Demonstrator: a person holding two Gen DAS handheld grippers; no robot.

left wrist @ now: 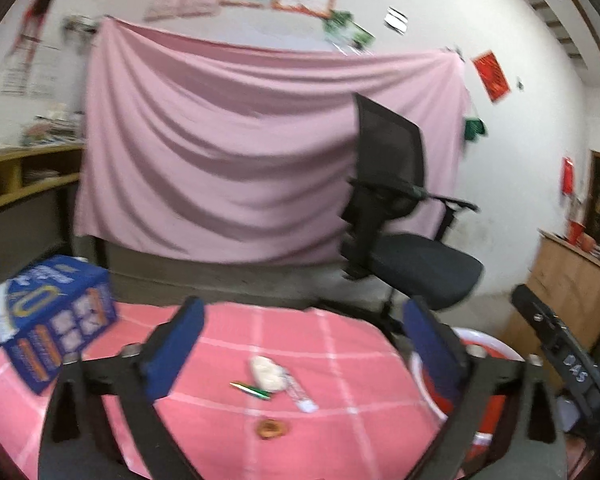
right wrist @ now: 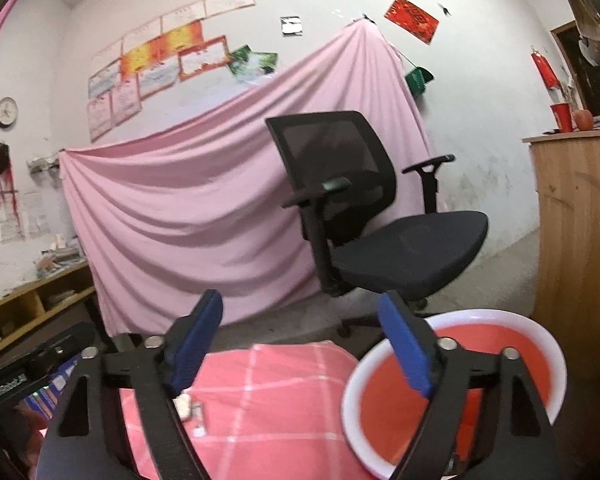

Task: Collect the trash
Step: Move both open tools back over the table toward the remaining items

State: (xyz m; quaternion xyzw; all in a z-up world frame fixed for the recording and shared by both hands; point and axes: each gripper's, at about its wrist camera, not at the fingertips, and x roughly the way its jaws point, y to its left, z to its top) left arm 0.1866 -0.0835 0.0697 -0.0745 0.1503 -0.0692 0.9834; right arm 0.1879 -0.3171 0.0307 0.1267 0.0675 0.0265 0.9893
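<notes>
Hovering wide and empty, left tongs (left wrist: 300, 344) sit just near of the wrapper (left wrist: 299, 394) on the worktop (left wrist: 340, 344), long axis near-right to far-left; right tongs (right wrist: 300, 344), also open, face the bin (right wrist: 532, 344).

Tabletop (left wrist: 228, 340) centre open; blue box (left wrist: 56, 316) obstructs at 9 o'clock, red basin (right wrist: 452, 392) apparently beside the 3 o'clock edge.

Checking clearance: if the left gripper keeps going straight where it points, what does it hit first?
Probably nothing close: left gripper is open and empty, aimed over the pink tablecloth toward the hanging pink sheet. Trash lies below that line. Depth is unclear.
</notes>
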